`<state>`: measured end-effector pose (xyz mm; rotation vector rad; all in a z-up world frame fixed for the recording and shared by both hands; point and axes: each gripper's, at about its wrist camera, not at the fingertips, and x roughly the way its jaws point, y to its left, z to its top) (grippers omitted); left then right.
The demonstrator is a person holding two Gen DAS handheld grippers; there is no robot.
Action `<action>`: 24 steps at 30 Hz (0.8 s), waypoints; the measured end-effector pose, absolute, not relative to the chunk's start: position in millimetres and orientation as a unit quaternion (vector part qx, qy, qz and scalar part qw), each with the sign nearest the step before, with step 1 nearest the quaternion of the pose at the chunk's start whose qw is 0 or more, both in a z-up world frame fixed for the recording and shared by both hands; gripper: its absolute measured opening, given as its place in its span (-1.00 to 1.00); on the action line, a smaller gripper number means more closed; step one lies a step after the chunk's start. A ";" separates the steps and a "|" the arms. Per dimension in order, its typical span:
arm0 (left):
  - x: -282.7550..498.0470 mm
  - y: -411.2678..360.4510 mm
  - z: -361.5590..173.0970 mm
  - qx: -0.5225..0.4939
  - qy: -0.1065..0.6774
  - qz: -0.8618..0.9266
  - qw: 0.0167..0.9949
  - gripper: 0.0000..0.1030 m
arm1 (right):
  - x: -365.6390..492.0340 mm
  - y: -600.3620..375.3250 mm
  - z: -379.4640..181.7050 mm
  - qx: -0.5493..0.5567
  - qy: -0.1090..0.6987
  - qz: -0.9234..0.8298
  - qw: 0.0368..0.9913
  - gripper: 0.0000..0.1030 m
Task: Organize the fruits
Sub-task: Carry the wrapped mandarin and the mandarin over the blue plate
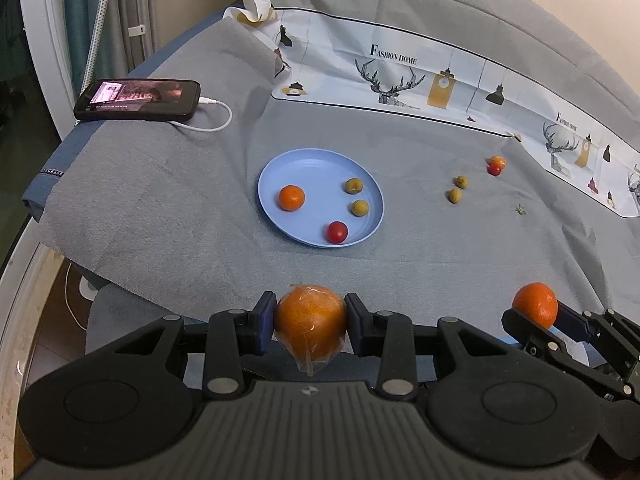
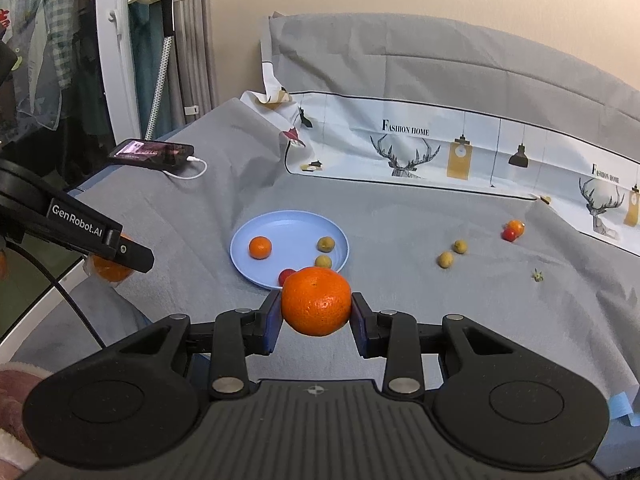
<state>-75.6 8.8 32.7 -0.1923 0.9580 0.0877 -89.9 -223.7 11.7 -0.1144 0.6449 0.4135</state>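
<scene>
My left gripper (image 1: 311,322) is shut on an orange wrapped in clear plastic (image 1: 310,330), held over the near edge of the grey cloth. My right gripper (image 2: 316,308) is shut on a bare orange (image 2: 316,301); that orange (image 1: 535,305) also shows at the right of the left wrist view. A blue plate (image 1: 304,166) holds a small orange (image 1: 291,197), two green-brown fruits (image 1: 354,185) (image 1: 360,207) and a red cherry tomato (image 1: 337,232). Loose on the cloth to the right lie two green-brown fruits (image 1: 461,181) (image 1: 455,195), a red tomato (image 1: 495,169) and a small orange fruit (image 1: 497,160).
A phone (image 1: 138,99) on a white charging cable (image 1: 212,118) lies at the cloth's far left corner. A printed white sheet (image 1: 432,76) runs along the back. A small green stem (image 1: 520,211) lies at the right. The table edge drops off at the left.
</scene>
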 end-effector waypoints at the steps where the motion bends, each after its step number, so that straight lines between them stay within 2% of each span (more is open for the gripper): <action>1: -73.8 9.5 32.1 -0.093 0.461 0.043 0.882 -0.21 | -88.8 -223.6 10.6 -0.056 0.317 0.202 0.925 -0.28; 24: 28.0 30.0 13.1 -0.082 0.473 0.060 0.875 -0.21 | 6.0 -186.8 -14.1 -0.052 0.356 0.209 0.909 -0.28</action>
